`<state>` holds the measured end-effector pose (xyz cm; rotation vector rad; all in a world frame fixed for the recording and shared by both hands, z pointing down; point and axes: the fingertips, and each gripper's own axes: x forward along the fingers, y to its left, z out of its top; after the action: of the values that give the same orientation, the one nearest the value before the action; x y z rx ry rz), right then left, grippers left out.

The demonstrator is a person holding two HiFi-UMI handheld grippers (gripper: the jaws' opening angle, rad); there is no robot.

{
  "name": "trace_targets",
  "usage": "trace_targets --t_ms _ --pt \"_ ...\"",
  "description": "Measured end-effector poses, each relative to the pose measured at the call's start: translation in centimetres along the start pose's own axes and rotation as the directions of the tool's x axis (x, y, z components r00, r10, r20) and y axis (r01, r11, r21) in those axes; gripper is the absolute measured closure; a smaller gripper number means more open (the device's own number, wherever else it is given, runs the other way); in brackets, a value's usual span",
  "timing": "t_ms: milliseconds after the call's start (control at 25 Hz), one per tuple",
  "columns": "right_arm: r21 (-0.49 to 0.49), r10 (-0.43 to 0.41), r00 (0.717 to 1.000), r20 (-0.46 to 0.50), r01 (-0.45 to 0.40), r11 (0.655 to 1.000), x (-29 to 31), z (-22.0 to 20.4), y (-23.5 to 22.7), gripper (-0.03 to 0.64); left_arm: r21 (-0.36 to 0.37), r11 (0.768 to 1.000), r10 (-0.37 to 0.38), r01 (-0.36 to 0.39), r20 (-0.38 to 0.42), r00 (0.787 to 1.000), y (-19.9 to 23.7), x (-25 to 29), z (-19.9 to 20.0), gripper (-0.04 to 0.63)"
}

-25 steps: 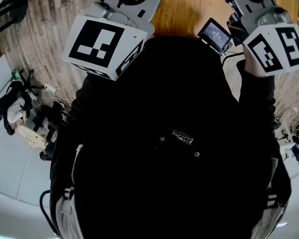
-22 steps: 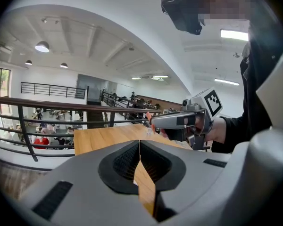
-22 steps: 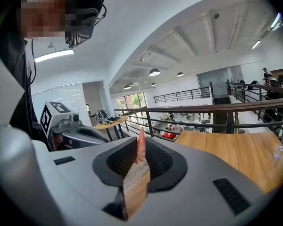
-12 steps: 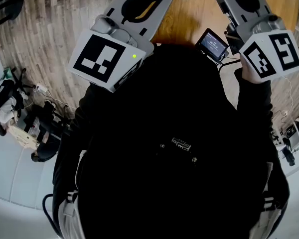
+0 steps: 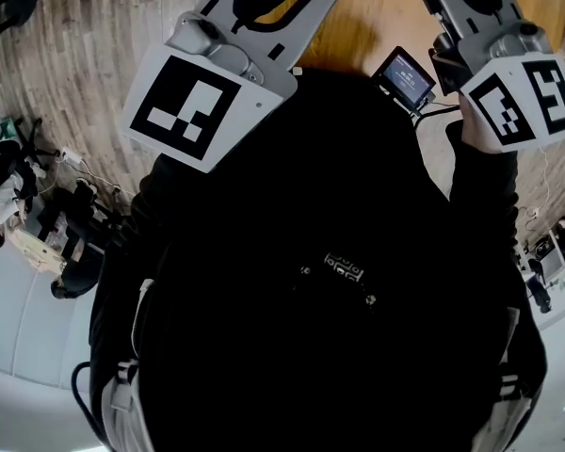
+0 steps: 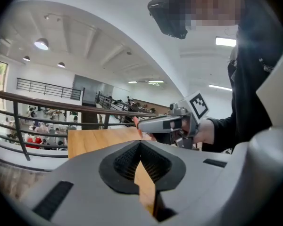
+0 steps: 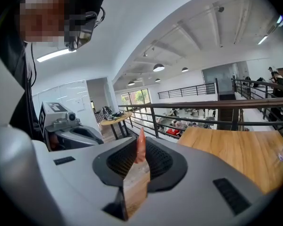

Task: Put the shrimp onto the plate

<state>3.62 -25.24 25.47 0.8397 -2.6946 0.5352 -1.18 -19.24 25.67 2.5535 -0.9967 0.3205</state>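
A pink-orange shrimp (image 7: 140, 145) is pinched between the closed jaws of the right tool (image 7: 140, 155), held in the air and not on any plate. Its long axis runs along the jaws. The narrow, pointed end sticks out past the tips, away from the tool and upward in the right gripper view. The other end is hidden between the ribbed pads. From the left gripper view the same pink tip pokes out of the right tool's front, above the wooden bench (image 6: 99, 142).

The left tool (image 6: 140, 144) has its jaw tips together with nothing between them. Only bench wood shows through the wedge-shaped gap behind the tips.

In the head view, over the last second the left tool has swung up and forward. Its marker cube sits lower and further left, and its jaws reach the top edge. The right tool has barely moved. A sliver of white rim at the top edge, probably the plate, has almost slipped out of view.

Judging from this, the shrimp is secured and the carry to the plate is the step in hand. No plate shows clearly in any current view.

The person's dark clothing fills most of the head view. Beyond the bench are a railing and a large hall.
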Motion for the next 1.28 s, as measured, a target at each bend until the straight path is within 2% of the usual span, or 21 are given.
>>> trace_targets --t_ms 120,320,440,640,800,1040,1280 --pt "0.006 -0.016 1.0 0.003 0.016 1.0 -0.5 -0.5 -0.2 0.548 -0.003 1.0 0.024 -0.024 0.015 1.0 0.3 0.2 0.1 0.589" --pt "0.02 -0.059 0.998 0.028 0.058 0.998 -1.1 -0.3 -0.3 0.548 0.03 0.997 -0.067 0.067 -0.015 0.998 -0.7 0.9 -0.2 0.589" --pt "0.035 -0.078 0.997 0.029 0.077 0.996 -1.7 -0.5 -0.8 0.548 0.027 0.996 -0.088 0.088 -0.018 0.996 -1.1 1.7 0.1 0.589" --pt "0.061 -0.105 0.994 0.019 0.104 0.993 -1.2 -1.0 -2.7 0.548 0.005 0.997 -0.073 0.073 -0.044 0.996 0.2 2.8 -0.2 0.589" --pt "0.08 -0.099 0.995 0.004 0.099 0.992 -0.8 -1.2 -3.5 0.548 -0.024 0.998 -0.065 0.063 -0.081 0.995 0.6 3.3 -0.7 0.589" --pt "0.106 -0.085 0.996 -0.041 0.089 0.99 0.1 -3.2 -4.5 0.548 -0.068 0.995 -0.083 0.077 -0.088 0.993 0.6 4.0 -2.1 0.589" --pt "0.107 -0.087 0.994 -0.073 0.094 0.99 1.3 -4.2 -5.6 0.548 -0.126 0.991 -0.051 0.035 -0.129 0.99 2.1 4.0 -3.9 0.589"
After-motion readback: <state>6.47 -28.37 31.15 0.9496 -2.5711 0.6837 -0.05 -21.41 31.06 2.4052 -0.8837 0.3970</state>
